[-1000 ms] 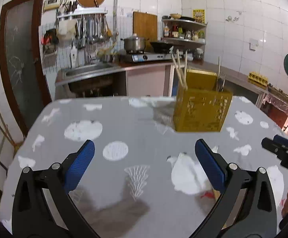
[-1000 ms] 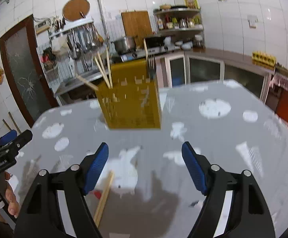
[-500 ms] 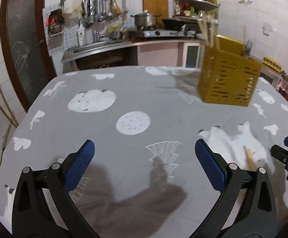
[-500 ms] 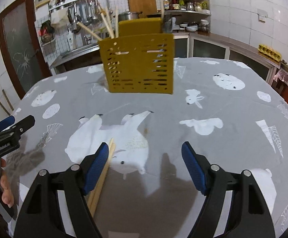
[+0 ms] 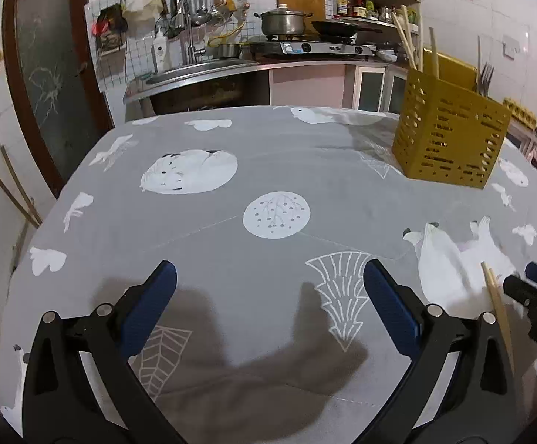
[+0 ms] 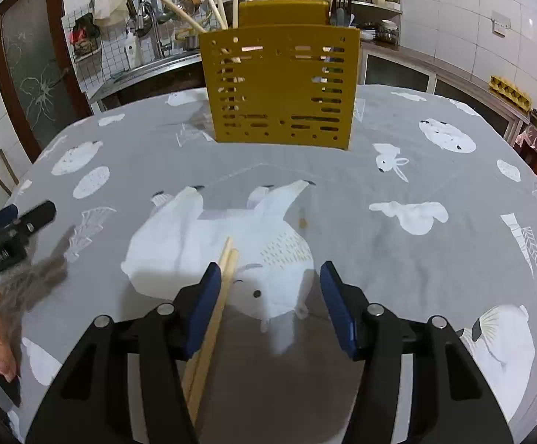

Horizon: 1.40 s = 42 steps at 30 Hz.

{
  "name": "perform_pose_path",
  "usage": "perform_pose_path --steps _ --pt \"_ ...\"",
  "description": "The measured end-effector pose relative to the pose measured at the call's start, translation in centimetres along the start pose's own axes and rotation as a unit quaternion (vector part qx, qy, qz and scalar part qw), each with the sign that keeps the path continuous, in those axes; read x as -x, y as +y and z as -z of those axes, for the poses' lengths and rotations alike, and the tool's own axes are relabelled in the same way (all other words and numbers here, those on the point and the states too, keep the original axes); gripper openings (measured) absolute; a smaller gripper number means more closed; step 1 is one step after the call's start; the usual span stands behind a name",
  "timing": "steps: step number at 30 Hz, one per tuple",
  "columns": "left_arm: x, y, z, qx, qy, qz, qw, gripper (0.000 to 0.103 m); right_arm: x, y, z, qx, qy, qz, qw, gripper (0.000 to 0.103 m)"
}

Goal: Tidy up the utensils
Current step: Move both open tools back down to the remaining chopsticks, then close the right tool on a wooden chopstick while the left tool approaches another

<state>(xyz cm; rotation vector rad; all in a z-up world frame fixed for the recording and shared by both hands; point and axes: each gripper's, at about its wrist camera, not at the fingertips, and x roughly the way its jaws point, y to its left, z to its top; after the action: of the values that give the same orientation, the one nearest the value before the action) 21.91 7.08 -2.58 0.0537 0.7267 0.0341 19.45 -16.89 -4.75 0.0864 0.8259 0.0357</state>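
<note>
Right gripper [image 6: 266, 292] is seen from its own wrist camera with its blue-padded jaws closing around a pair of wooden chopsticks [image 6: 221, 288] that lie flat on a table covered by a grey tablecloth [image 6: 398, 259] printed with white animals. The chopsticks rest against the inner face of the left-hand pad, while a clear gap remains to the other pad, so no firm grip is judged to have been made yet. Left gripper [image 5: 268, 307] is held wide apart above a bare patch of the cloth, with nothing between its jaws. Further back on the table, well apart from both grippers, a yellow slotted utensil holder [image 6: 279, 87] stands upright; several chopsticks and a few dark utensils are already stood in it. From the left wrist camera the same holder [image 5: 449, 140] is seen at the far right. The task is judged to be partly done: some utensils are sorted, and this pair is left to be gripped, lifted and stood in the holder. No other loose utensils can be seen on the cloth.
</note>
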Motion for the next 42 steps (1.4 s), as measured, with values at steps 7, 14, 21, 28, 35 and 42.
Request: perform_pose_path --steps 7,14,21,28,35,42 --pt "0.4 -1.3 0.4 -0.027 -0.006 -0.005 0.9996 0.098 -0.7 0.5 0.4 -0.002 0.019 0.011 1.0 0.042" --pt "0.5 -1.8 0.5 -0.034 -0.006 -0.004 0.9994 0.098 -1.2 1.5 0.6 0.007 0.028 0.023 0.999 0.041" --pt "-0.3 -2.3 0.4 -0.022 0.011 -0.003 0.9997 0.098 -2.1 1.5 -0.5 0.006 0.035 0.023 0.999 0.012" --pt "0.8 -5.4 0.3 -0.038 0.018 0.007 0.9991 0.098 -0.9 -0.5 -0.9 -0.003 0.029 0.006 1.0 0.001" --pt "0.9 -9.7 0.4 -0.042 0.044 0.05 0.9969 0.098 -0.2 -5.4 -0.8 -0.046 0.022 -0.033 0.998 0.0" --pt "0.7 -8.5 -0.2 -0.051 0.034 0.02 0.9979 0.098 0.5 -4.3 -1.1 -0.026 0.015 -0.025 0.999 0.004"
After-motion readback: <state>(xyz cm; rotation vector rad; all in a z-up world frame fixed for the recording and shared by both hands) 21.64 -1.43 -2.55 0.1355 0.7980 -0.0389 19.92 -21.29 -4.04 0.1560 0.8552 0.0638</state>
